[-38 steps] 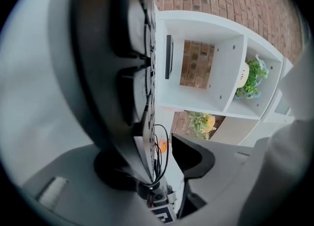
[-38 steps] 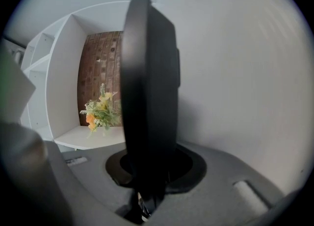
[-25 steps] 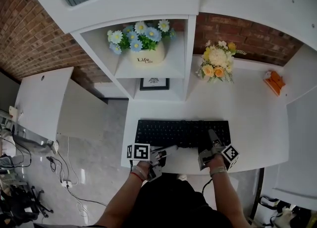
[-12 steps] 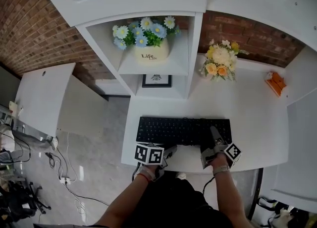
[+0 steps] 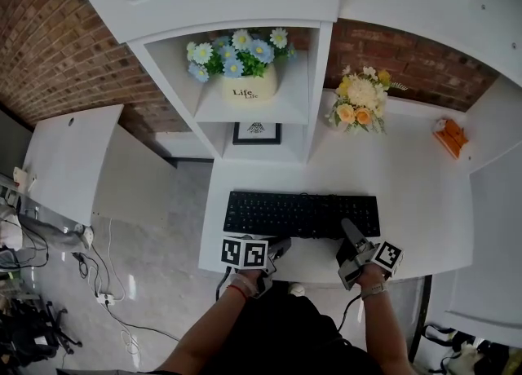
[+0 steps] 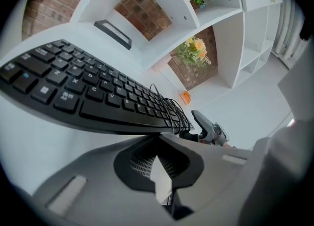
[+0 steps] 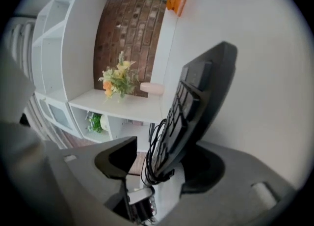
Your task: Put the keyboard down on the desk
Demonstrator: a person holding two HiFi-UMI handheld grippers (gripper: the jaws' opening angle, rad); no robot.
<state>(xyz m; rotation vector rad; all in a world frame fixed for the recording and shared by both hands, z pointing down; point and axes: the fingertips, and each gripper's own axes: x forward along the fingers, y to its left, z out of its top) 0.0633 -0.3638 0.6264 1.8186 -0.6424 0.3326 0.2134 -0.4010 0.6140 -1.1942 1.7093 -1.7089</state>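
A black keyboard point(image 5: 302, 215) lies flat on the white desk point(image 5: 408, 178), near its front edge. My left gripper point(image 5: 277, 245) sits just in front of the keyboard's left half. It is shut, with nothing between its jaws point(image 6: 159, 171), and the keyboard point(image 6: 88, 97) stretches just ahead of them. My right gripper point(image 5: 349, 233) is at the keyboard's right front corner. Its jaws have just been opening and now stand wide. The keyboard's edge point(image 7: 196, 102) and a coiled black cable point(image 7: 156, 154) stand between them, close to one jaw, and no pad visibly presses on them.
A yellow bouquet point(image 5: 359, 100) and an orange object point(image 5: 450, 133) stand at the back of the desk. A shelf unit holds a pot of blue flowers point(image 5: 236, 68) and a picture frame point(image 5: 256, 133). Floor with cables point(image 5: 106, 284) lies to the left.
The left gripper has shut and rolled so its marker cube faces up. The right gripper has drawn back a little toward the desk's front edge. The keyboard has stayed in place.
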